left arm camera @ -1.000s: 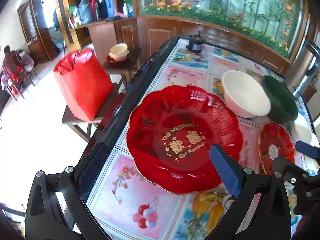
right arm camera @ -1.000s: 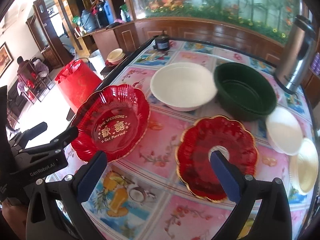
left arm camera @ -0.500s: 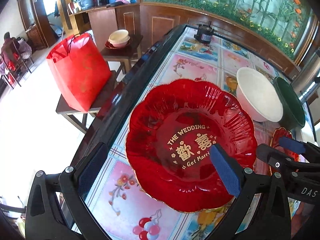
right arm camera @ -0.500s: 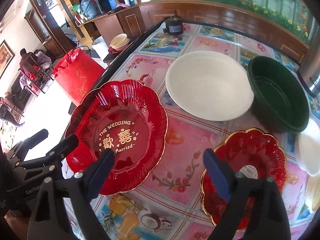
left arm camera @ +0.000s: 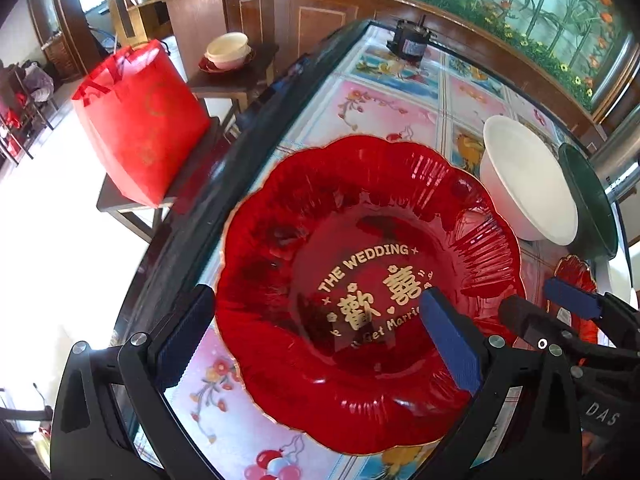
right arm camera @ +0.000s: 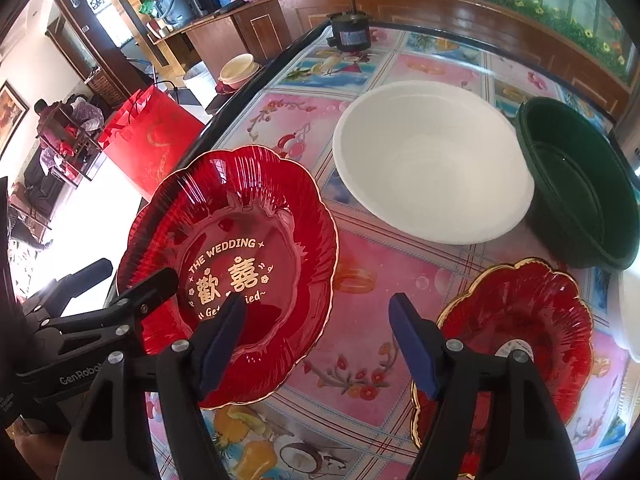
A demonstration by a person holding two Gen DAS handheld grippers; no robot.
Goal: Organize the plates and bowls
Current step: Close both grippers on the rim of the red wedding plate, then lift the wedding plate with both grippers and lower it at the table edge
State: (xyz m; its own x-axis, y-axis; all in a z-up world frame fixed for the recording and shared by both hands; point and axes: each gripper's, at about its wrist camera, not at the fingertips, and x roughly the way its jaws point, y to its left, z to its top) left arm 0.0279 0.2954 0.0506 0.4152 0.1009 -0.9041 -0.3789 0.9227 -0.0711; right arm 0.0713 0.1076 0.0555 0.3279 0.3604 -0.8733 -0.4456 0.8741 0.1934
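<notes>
A large red scalloped plate [left arm camera: 360,280] with gold "THE WEDDING" lettering lies near the table's left edge; it also shows in the right wrist view [right arm camera: 232,264]. My left gripper [left arm camera: 316,340] is open, its fingers straddling the plate's near half. My right gripper [right arm camera: 316,340] is open, its left finger over the plate's near right rim. A smaller red plate [right arm camera: 516,332] lies to the right. Behind are a white bowl [right arm camera: 432,160] and a dark green bowl [right arm camera: 576,184].
The table [right arm camera: 400,264] has a colourful patterned cloth and a dark left edge [left arm camera: 240,152]. A black motor-like object [right arm camera: 348,34] stands at the far end. A red bag [left arm camera: 140,120] sits on a stool beside the table. White plates [right arm camera: 632,312] lie at the right edge.
Both grippers have moved forward and down toward the large red plate. My right gripper has swung left, from over the small red plate to the large plate's rim.
</notes>
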